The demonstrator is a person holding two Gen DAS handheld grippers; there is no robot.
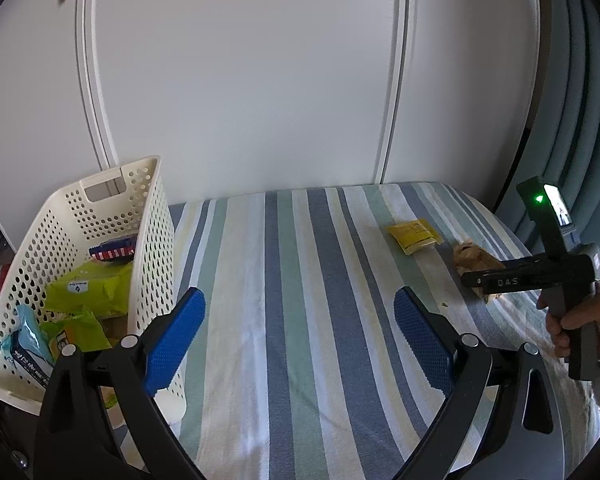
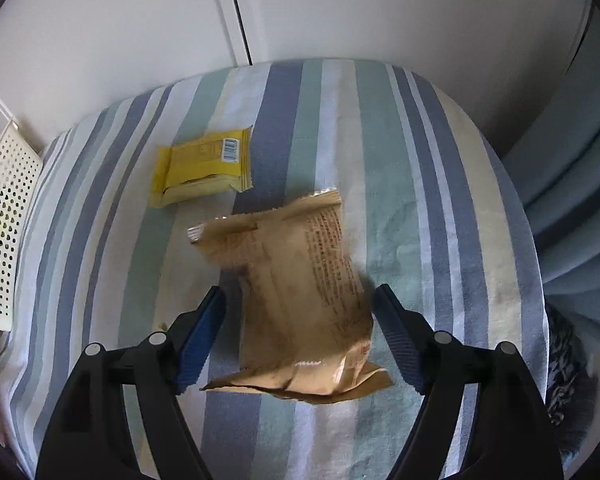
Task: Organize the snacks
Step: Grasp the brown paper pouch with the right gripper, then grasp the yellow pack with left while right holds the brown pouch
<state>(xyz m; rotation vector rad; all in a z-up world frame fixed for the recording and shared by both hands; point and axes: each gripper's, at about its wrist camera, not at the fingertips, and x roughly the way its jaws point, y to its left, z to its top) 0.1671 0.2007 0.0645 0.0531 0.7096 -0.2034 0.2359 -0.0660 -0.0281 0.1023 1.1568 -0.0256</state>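
A tan snack packet (image 2: 300,300) lies on the striped cloth (image 2: 420,200), between the open blue fingers of my right gripper (image 2: 300,300); neither finger touches it. Just beyond it lies a yellow snack packet (image 2: 202,168). In the left wrist view the same yellow packet (image 1: 414,235) and tan packet (image 1: 470,258) sit at the far right, with the right gripper's body (image 1: 556,272) over the tan one, held by a hand (image 1: 584,320). My left gripper (image 1: 300,312) hangs open and empty above the cloth, beside the cream basket (image 1: 152,240), which holds several snacks, green (image 1: 92,292) and light blue (image 1: 24,344) among them.
White cupboard doors (image 1: 240,80) rise right behind the striped surface. A blue curtain (image 2: 572,200) hangs off the right edge. The basket (image 2: 4,208) stands at the left end. Bare striped cloth (image 1: 300,280) stretches between the basket and the two packets.
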